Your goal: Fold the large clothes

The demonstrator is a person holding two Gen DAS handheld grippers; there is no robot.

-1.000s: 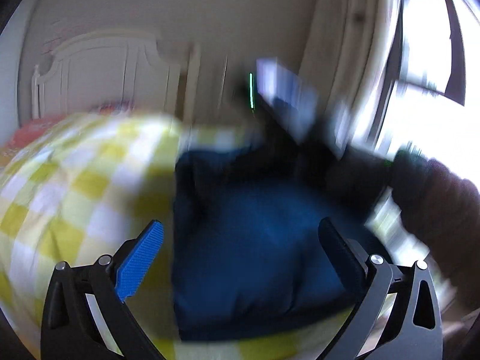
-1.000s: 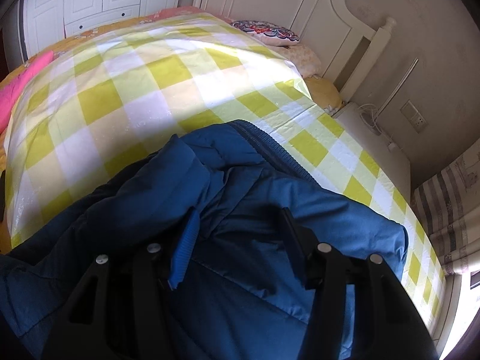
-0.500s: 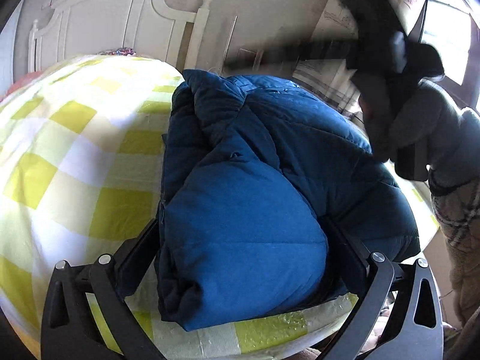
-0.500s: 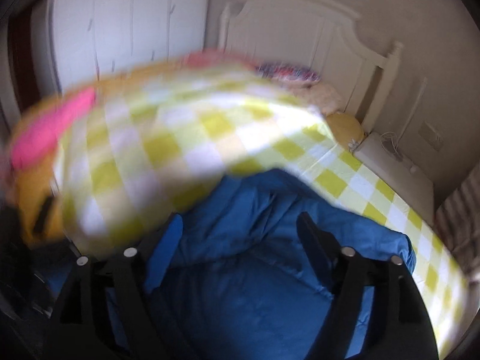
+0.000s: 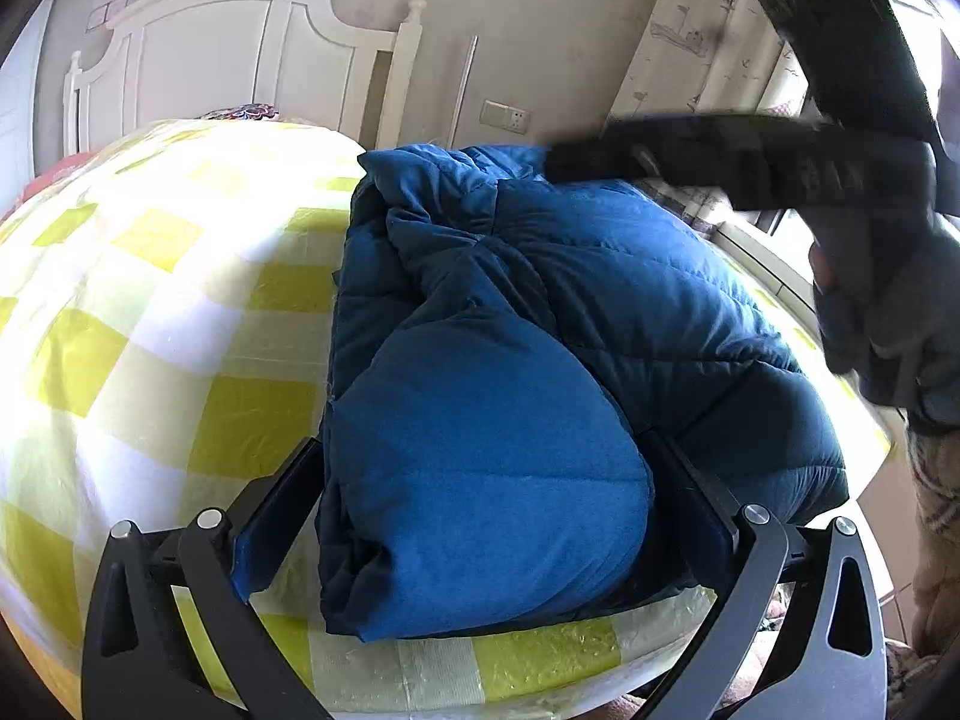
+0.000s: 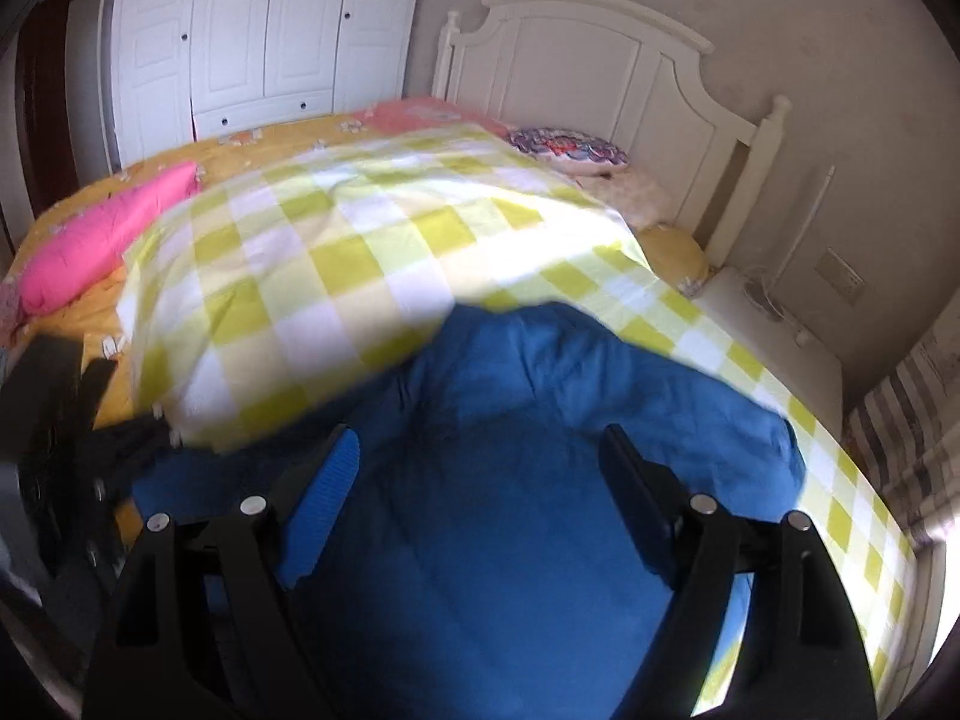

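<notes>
Left tool [image 5: 480, 510] spread around folded blue jacket [image 5: 540, 330] on bed [image 5: 150, 300]; right tool [image 6: 480, 498] spread above; press flat evenly

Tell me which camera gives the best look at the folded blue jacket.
The left wrist view: the blue puffer jacket lies sharp and whole on the checked bedspread, folds and quilting visible. The right wrist view shows it blurred, close up, partly hidden behind the right gripper.
</notes>
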